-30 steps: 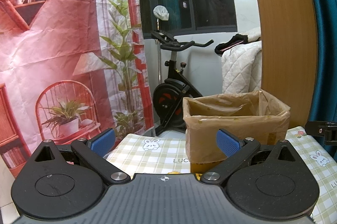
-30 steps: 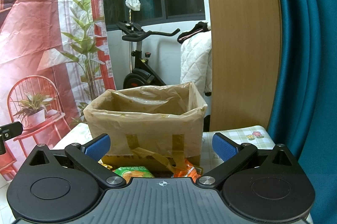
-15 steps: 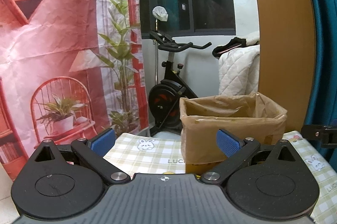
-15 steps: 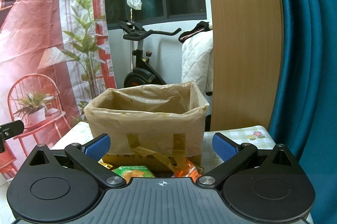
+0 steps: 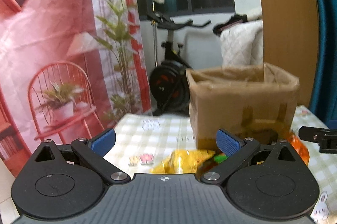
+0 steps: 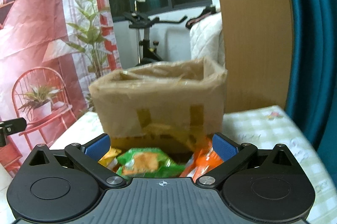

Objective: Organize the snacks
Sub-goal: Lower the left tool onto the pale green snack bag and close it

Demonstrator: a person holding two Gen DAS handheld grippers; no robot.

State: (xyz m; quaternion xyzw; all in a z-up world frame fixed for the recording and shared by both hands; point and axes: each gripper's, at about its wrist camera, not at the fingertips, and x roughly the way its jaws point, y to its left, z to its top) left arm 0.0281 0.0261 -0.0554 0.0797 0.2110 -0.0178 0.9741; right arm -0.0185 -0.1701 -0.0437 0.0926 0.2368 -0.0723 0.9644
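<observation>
Both views have tilted down, baring snack packets (image 6: 145, 163); each gripper's 2 fingers (image 6: 224, 148) gape, empty.

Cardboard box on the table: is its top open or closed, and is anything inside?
Open: the cardboard box shows its rim and inner walls, with no flaps across. Contents cannot tell; the floor is hidden.

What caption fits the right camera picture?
Open right gripper hovers over green and orange snack bags before a cardboard box.
</observation>
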